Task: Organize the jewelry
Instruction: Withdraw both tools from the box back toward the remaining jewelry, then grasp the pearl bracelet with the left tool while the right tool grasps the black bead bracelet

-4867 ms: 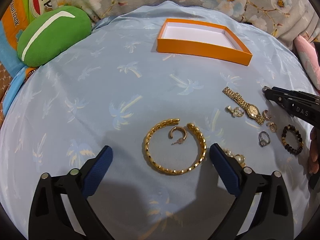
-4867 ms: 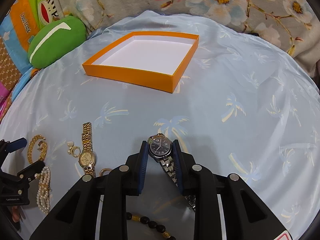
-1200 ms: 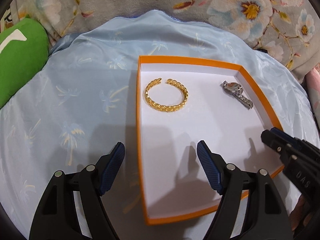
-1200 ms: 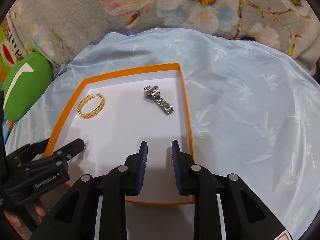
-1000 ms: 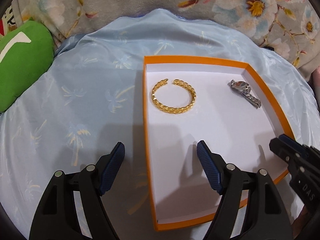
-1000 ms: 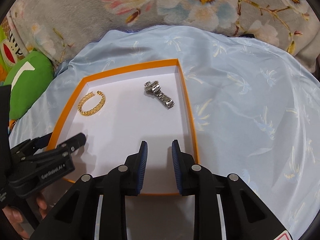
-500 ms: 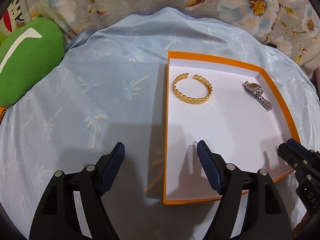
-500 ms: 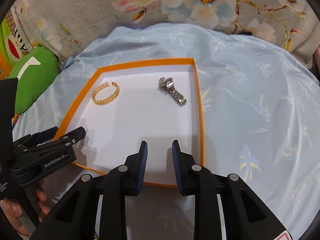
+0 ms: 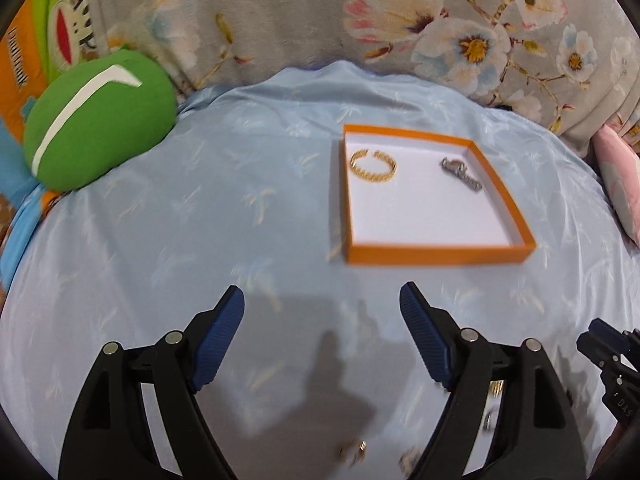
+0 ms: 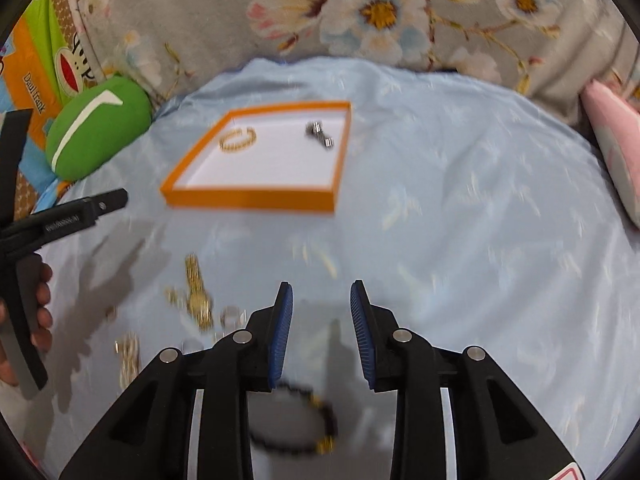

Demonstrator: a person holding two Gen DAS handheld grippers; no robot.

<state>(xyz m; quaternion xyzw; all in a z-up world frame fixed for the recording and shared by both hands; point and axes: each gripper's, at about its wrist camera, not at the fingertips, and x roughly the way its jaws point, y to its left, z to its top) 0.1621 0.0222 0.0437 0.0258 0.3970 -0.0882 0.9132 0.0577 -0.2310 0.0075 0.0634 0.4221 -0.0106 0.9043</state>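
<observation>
An orange box (image 9: 436, 254) (image 10: 248, 201) with a white floor holds a gold bangle (image 9: 373, 165) (image 10: 237, 139) and a silver watch (image 9: 461, 173) (image 10: 319, 134). My left gripper (image 9: 322, 312) is open and empty, over the blue cloth short of the box. My right gripper (image 10: 321, 300) is open and empty. Below it lie a black bead bracelet (image 10: 296, 428), a gold watch (image 10: 196, 292), a ring (image 10: 231, 317) and pearls (image 10: 128, 356), all blurred. Small gold pieces (image 9: 354, 450) lie under the left gripper.
A green cushion (image 9: 96, 120) (image 10: 96, 134) sits at the left edge of the cloth. Floral fabric (image 9: 400, 20) rises behind. A pink pillow (image 10: 612, 148) is at the right. The left gripper's tip (image 10: 80, 210) shows in the right wrist view, the right gripper's tip (image 9: 612, 344) in the left one.
Both grippers have pulled back from the box, which now looks smaller and farther. The loose jewelry on the cloth has come into view. The right gripper's jaws stand a little wider.
</observation>
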